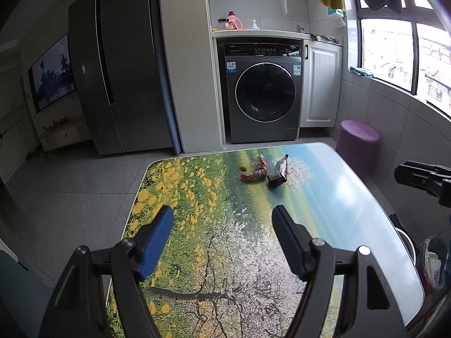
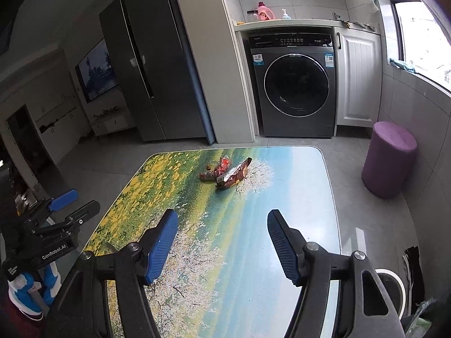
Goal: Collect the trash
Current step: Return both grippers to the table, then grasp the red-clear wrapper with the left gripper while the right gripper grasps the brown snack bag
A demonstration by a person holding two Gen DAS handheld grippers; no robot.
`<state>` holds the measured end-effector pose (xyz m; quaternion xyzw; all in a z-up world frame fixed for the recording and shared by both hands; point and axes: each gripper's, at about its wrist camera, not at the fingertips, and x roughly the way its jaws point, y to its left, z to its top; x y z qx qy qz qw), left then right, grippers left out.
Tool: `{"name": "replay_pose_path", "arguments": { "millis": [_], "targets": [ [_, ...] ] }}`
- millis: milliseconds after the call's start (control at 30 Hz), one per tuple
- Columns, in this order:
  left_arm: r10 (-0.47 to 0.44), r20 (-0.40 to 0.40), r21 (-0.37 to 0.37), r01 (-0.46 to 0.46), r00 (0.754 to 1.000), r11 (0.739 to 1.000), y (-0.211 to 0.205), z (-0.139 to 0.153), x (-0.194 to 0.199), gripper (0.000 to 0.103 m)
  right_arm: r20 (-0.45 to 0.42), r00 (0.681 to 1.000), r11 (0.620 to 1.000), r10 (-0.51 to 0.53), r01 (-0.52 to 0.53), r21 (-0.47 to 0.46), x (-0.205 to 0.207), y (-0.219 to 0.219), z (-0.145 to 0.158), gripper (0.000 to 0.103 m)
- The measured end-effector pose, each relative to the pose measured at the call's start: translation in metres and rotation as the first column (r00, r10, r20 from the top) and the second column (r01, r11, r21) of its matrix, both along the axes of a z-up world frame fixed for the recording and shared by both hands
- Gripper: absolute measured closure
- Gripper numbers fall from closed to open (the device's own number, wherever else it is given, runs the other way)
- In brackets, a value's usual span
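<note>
Past the table (image 1: 324,197) with its printed landscape top we see a dark washing machine (image 1: 263,93) under a white counter, a pink detergent bottle (image 1: 234,21) standing on that counter, a tall grey fridge (image 1: 118,79) to the left and a purple stool (image 2: 390,157) by the window wall.

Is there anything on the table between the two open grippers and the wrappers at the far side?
Nothing visible: bare table lies between the left gripper, the right gripper and the red wrapper, the brown wrapper and a small round scrap.
</note>
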<state>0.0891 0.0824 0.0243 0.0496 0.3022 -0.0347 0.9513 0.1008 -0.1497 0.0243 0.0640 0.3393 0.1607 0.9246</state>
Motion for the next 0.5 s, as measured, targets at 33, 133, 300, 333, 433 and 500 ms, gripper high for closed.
{"name": "replay_pose_path", "arguments": {
  "millis": [33, 133, 300, 333, 433, 500],
  "targets": [
    [-0.015, -0.01, -0.004, 0.015, 1.0, 1.0, 0.001, 0.002, 0.011, 0.032, 0.0, 1.0, 1.0, 0.008, -0.008, 0.008, 0.009, 0.0, 0.002, 0.039],
    [-0.054, -0.053, -0.014, 0.054, 0.997, 0.998, 0.003, 0.002, 0.054, 0.032, -0.014, 1.0, 1.0, 0.018, -0.017, 0.021, 0.038, 0.001, 0.0, 0.039],
    [-0.137, -0.146, -0.039, 0.132, 0.98, 0.99, -0.011, -0.023, 0.127, 0.032, -0.097, 0.995, 0.994, 0.018, -0.007, 0.11, 0.099, -0.001, -0.025, 0.04],
    [-0.152, -0.162, -0.039, 0.148, 0.975, 0.988, -0.015, -0.032, 0.14, 0.032, -0.12, 0.993, 0.992, 0.019, -0.004, 0.125, 0.112, 0.0, -0.032, 0.04],
    [-0.177, -0.206, -0.043, 0.171, 0.963, 0.984, -0.027, -0.056, 0.178, 0.033, -0.184, 0.983, 0.983, 0.018, 0.016, 0.182, 0.147, 0.001, -0.055, 0.043],
    [-0.196, -0.234, -0.101, 0.177, 0.952, 0.979, -0.032, -0.068, 0.199, 0.033, -0.217, 0.976, 0.975, 0.015, 0.034, 0.218, 0.167, 0.002, -0.069, 0.048]
  ]
}}
